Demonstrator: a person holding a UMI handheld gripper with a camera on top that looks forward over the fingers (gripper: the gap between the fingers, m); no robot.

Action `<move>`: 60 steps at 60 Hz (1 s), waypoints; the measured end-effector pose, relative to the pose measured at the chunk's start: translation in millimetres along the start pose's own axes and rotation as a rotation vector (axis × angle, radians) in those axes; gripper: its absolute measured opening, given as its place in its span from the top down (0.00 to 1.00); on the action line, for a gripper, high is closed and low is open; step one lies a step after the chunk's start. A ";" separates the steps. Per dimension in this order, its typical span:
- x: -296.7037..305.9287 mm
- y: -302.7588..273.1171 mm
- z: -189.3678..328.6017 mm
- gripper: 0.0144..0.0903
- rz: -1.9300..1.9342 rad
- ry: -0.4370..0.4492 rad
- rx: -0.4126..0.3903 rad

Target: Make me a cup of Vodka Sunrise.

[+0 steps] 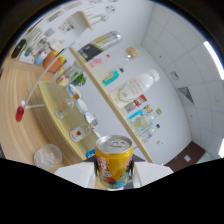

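Evidently, a yellow juice can point(114, 161) was held clenched in the gripper point(114, 176) at bottom centre, with pouring into the empty glass point(48, 155) at lower left judged next.

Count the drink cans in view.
1: a yellow can gripped between the gripper fingers, ahead of the shelves of bottles. Others may hide among the shelf clutter.

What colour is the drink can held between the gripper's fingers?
The metal drink can is yellow-orange with fruit artwork and a silver top, seen in the gripper view, clamped by the gripper.
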 end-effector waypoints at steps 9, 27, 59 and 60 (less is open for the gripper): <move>47.8 6.2 -17.2 0.51 0.426 0.014 0.111; 48.2 126.2 8.1 0.51 0.868 -0.018 0.046; -81.7 251.4 60.4 0.51 0.961 -0.228 -0.200; -84.1 252.6 60.9 0.51 0.955 -0.232 -0.205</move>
